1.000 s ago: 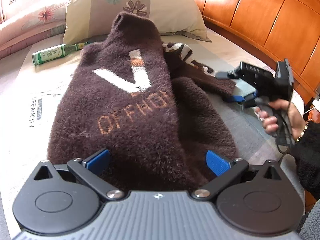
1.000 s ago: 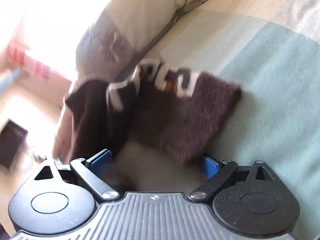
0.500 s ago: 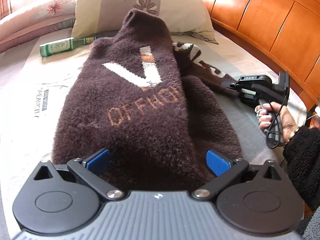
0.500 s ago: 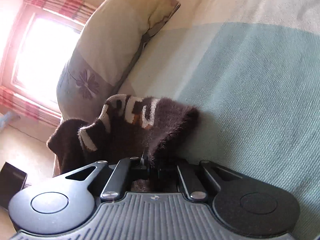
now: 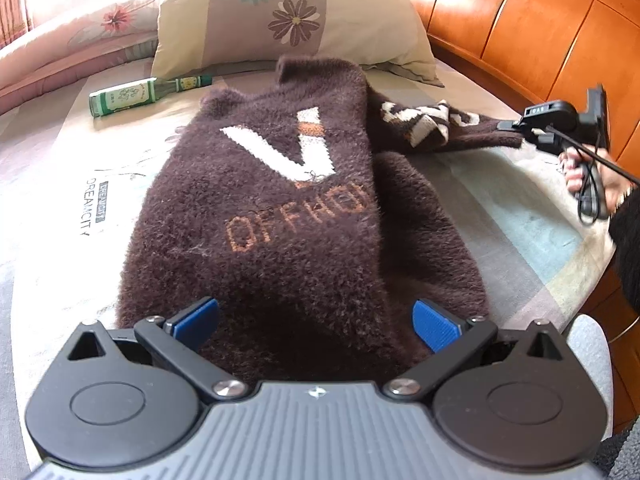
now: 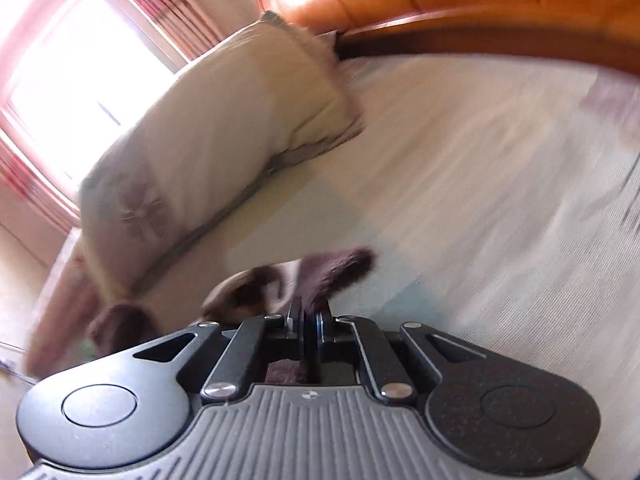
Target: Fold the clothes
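Observation:
A fuzzy dark brown sweater (image 5: 280, 208) with a white V and orange letters lies on the bed. My left gripper (image 5: 316, 320) hovers open over its near hem, blue pads apart, nothing pinched. The sweater's patterned sleeve (image 5: 452, 128) stretches off to the right. At its cuff, the right gripper (image 5: 508, 124) is shut on the fabric and lifts it off the sheet. In the blurred right wrist view, brown sleeve fabric (image 6: 336, 272) sticks out between the closed fingers of my right gripper (image 6: 308, 320).
A floral pillow (image 5: 288, 20) lies at the head of the bed, a green glass bottle (image 5: 132, 96) to its left on the sheet (image 5: 60, 184). An orange wooden headboard (image 5: 540, 32) runs along the right. A person's hand (image 5: 584, 176) holds the right gripper near the bed's edge.
The right gripper closed on the sleeve cuff, then moved away to the right and up, drawing the sleeve out straight. The left gripper stayed over the hem.

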### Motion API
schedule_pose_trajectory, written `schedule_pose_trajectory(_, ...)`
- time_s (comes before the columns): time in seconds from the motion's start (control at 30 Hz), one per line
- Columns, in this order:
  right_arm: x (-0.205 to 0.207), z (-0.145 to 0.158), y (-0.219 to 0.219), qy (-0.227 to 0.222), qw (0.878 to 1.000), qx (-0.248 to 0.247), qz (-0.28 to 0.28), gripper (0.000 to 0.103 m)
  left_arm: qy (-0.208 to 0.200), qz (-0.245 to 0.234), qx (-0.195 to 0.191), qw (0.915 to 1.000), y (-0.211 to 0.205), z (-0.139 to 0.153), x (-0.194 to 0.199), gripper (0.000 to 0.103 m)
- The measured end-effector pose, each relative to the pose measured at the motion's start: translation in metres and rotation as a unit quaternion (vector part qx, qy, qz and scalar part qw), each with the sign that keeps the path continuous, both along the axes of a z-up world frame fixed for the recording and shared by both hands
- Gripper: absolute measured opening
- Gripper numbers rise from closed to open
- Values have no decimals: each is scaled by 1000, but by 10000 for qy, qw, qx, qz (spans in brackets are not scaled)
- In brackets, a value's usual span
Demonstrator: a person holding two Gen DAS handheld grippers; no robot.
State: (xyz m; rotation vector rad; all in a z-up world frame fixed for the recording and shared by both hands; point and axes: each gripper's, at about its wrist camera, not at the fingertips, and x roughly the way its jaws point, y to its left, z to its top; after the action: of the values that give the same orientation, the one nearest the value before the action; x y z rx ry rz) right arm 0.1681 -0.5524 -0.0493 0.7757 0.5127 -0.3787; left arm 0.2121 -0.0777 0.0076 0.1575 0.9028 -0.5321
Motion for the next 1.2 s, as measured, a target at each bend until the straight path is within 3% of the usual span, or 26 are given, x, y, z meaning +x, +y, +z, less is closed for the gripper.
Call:
schedule_pose_trajectory(0.03, -1, 5, -10, 104, 9998, -157, -106, 1, -7, -13, 7, 10000, 0, 1, 0, 102)
schedule_pose_trajectory(0.17, -13, 25, -57, 349, 9960, -533, -631, 1, -3, 10, 33, 10000, 1, 0, 1, 102)
schedule_pose_trajectory(0.23, -22, 29, -78, 474, 9964, -325, -617, 1, 6, 19, 52, 10000, 0, -1, 2, 102)
schedule_pose_trajectory(0.3, -27, 31, -77, 481, 9982, -274, -230, 6, 10, -16, 65, 10000, -1, -1, 2, 102)
schedule_pose_trajectory(0.47, 4, 15, -7, 713, 9894, -282, 1234, 13, 43, -124, 140, 9998, -11, -5, 3, 102)
schedule_pose_trajectory(0.53, 24, 3, 31, 810, 9798, -243, 1814, 20, -13, -179, 176, 9997, -13, -3, 1, 102)
schedule_pose_trajectory(0.7, 77, -22, 123, 970, 9468, -119, 3067, 25, -113, -85, 195, 9997, -3, 3, 1, 102)
schedule_pose_trajectory(0.77, 97, -26, 148, 1050, 9367, -192, 3333, 25, -116, 15, 212, 9997, 3, 3, 3, 102)
schedule_pose_trajectory(0.87, 120, -23, 164, 1080, 9384, -378, 3260, 25, -79, 135, 170, 9997, 14, 2, 8, 102)
schedule_pose_trajectory(0.97, 146, -15, 150, 900, 9514, -334, 2926, 25, -5, 196, 45, 9998, 25, -1, 11, 102)
schedule_pose_trajectory(1.07, 167, -1, 133, 766, 9665, -587, 2376, 27, -5, 294, 26, 9996, 31, -3, 12, 102)
schedule_pose_trajectory(1.13, 175, 7, 121, 773, 9734, -562, 2081, 29, -19, 368, 50, 9993, 34, -3, 11, 102)
schedule_pose_trajectory(1.2, 170, 15, 120, 691, 9735, -358, 2152, 29, -52, 405, 48, 9992, 38, -2, 8, 102)
